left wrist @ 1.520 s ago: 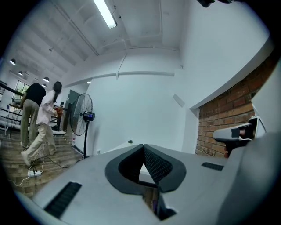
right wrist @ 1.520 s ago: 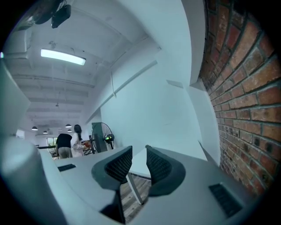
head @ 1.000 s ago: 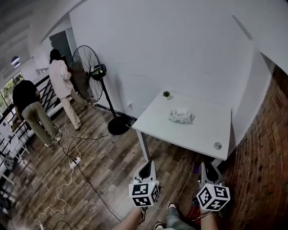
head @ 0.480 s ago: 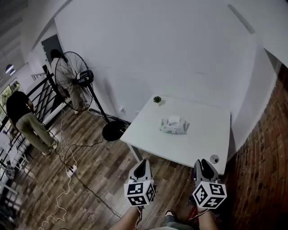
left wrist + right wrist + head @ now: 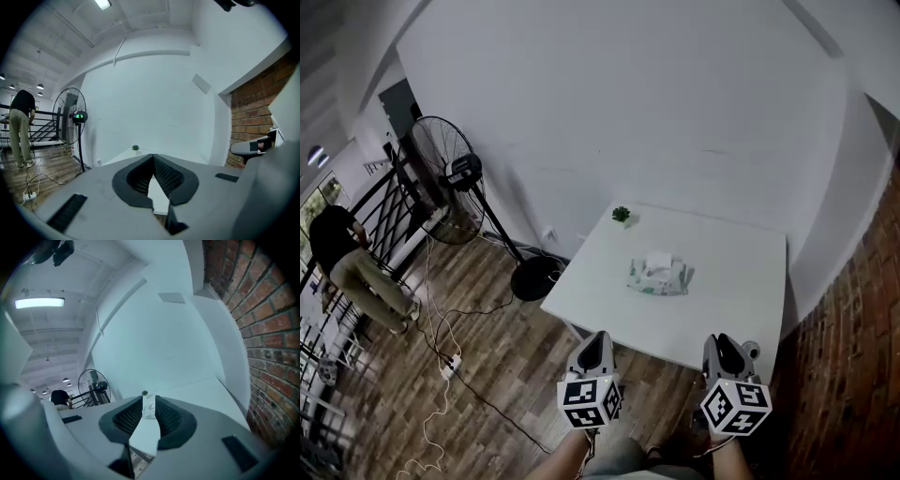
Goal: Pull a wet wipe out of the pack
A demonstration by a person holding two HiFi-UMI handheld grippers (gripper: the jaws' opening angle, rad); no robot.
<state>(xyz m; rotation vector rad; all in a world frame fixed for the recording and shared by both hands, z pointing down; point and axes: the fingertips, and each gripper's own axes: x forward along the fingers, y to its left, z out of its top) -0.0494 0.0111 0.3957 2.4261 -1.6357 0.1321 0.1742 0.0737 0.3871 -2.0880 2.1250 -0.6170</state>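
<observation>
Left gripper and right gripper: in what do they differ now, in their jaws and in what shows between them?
The left gripper has its jaws closed, tips touching; the right gripper has its jaws a little apart. Between the right gripper's jaws the wet wipe pack shows farther off; between the left gripper's, only bare table. Both are empty and point at the table from its near side.

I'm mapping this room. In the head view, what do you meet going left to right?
A person → fan → wipe pack → brick wall.
</observation>
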